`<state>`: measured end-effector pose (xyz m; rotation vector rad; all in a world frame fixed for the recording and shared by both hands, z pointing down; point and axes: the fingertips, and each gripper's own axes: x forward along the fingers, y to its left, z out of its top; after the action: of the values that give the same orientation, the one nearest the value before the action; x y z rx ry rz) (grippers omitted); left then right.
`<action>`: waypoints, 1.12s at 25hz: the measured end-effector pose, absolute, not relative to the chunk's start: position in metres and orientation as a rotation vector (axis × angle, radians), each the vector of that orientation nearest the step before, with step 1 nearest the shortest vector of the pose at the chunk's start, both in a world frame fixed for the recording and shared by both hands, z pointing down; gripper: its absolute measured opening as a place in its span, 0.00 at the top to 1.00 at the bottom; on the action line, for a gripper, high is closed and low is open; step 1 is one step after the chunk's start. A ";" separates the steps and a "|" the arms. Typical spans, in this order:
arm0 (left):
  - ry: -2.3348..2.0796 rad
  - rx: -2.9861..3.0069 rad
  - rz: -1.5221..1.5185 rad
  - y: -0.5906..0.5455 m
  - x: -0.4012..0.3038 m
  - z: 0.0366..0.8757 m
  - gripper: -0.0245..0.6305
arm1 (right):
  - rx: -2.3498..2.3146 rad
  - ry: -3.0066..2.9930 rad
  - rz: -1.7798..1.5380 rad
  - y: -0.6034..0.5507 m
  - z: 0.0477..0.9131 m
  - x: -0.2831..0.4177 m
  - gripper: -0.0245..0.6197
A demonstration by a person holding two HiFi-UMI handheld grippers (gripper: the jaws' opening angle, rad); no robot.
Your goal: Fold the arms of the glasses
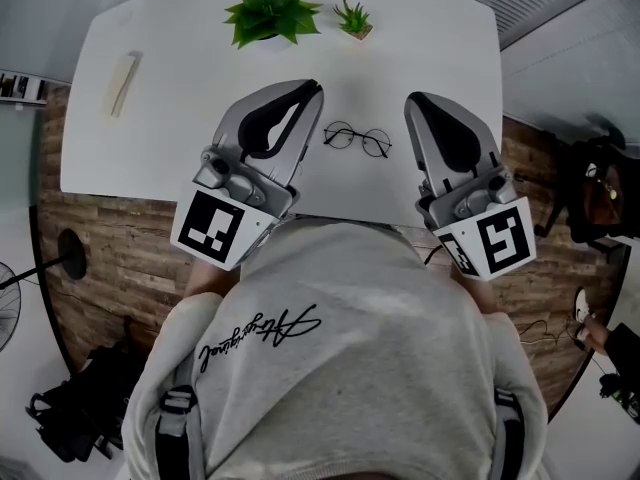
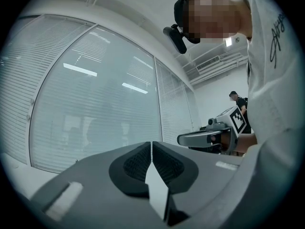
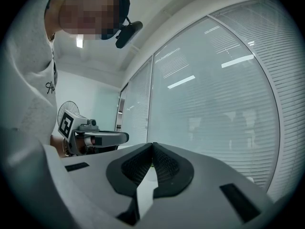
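Note:
A pair of thin round-rimmed glasses (image 1: 357, 139) lies on the white table (image 1: 180, 138), its arms too thin to make out. My left gripper (image 1: 314, 88) hovers just left of the glasses, jaws shut with nothing between them. To the right of the glasses my right gripper (image 1: 412, 101) is held the same way, shut and empty. Neither touches the glasses. The left gripper view shows its own closed jaws (image 2: 151, 144) pointing level at window blinds, with the right gripper (image 2: 209, 137) off to the side. In the right gripper view its closed jaws (image 3: 152, 146) also face the blinds.
A green potted plant (image 1: 270, 8) and a smaller plant (image 1: 352, 18) stand at the table's far edge. A pale elongated object (image 1: 122, 83) lies at far left. The person's torso hides the table's near edge. Wood floor, a fan and a black bag (image 1: 75, 413) surround it.

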<state>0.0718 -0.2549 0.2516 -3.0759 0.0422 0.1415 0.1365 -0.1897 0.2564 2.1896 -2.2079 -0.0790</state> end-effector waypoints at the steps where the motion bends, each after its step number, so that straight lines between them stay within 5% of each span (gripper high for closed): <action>1: 0.042 -3.075 0.138 -0.255 0.072 0.252 0.95 | 2.194 -2.204 -0.076 -0.190 0.257 0.137 0.96; 28: -0.016 -3.072 0.088 -0.249 0.072 0.262 0.96 | 2.249 -2.159 -0.074 -0.185 0.256 0.136 0.96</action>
<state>0.0715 -0.2486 0.2624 -3.0723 -0.0155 0.0883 0.1356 -0.1845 0.2561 2.2485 -2.1593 -0.0742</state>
